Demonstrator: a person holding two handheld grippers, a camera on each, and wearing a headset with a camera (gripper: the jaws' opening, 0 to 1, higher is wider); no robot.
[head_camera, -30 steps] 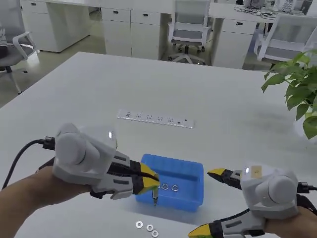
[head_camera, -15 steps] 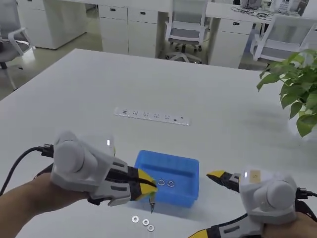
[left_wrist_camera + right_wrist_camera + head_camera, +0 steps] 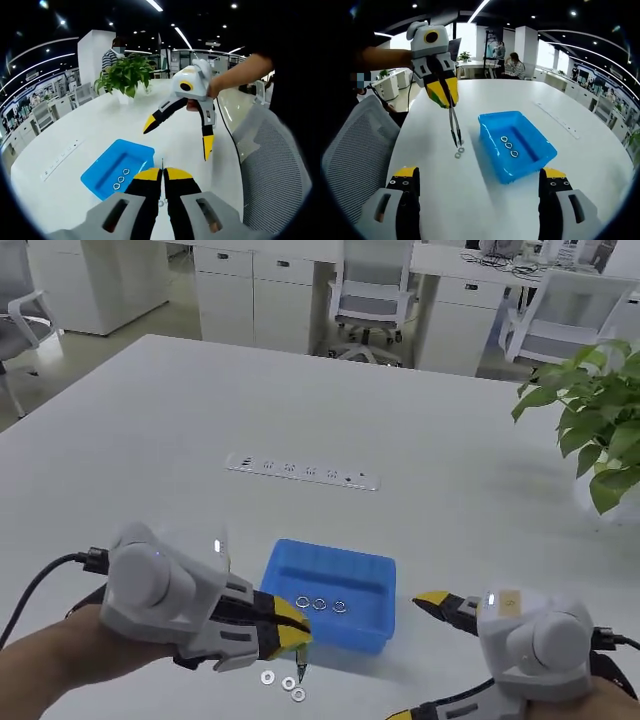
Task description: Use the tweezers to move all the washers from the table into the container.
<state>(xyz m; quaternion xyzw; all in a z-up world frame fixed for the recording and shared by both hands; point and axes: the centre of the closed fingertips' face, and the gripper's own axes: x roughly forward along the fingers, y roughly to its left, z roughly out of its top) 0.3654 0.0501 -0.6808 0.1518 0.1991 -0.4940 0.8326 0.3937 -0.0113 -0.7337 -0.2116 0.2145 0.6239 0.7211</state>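
Note:
My left gripper (image 3: 296,633) is shut on thin metal tweezers (image 3: 300,668), which point down at the table. Their tip hovers just beside three loose washers (image 3: 286,685) lying in front of the blue container (image 3: 372,569). Three washers (image 3: 320,604) lie in a row inside the container. In the right gripper view, the tweezers (image 3: 454,125) hang from the left gripper (image 3: 442,92) over the table washers (image 3: 459,152), with the container (image 3: 492,120) to the right. My right gripper (image 3: 420,660) is open and holds nothing, to the right of the container. In the left gripper view, the right gripper (image 3: 175,132) stands beyond my left gripper (image 3: 162,172).
A white power strip (image 3: 302,471) lies across the table's middle. A potted green plant (image 3: 590,440) stands at the right edge. Office chairs (image 3: 372,295) and white cabinets line the far side. A grey mesh chair (image 3: 355,150) sits beside the table.
My left gripper has drawn back from over the container toward the near edge, so the tweezers' tip is now by the loose washers. Three washers show in the container; two showed earlier.

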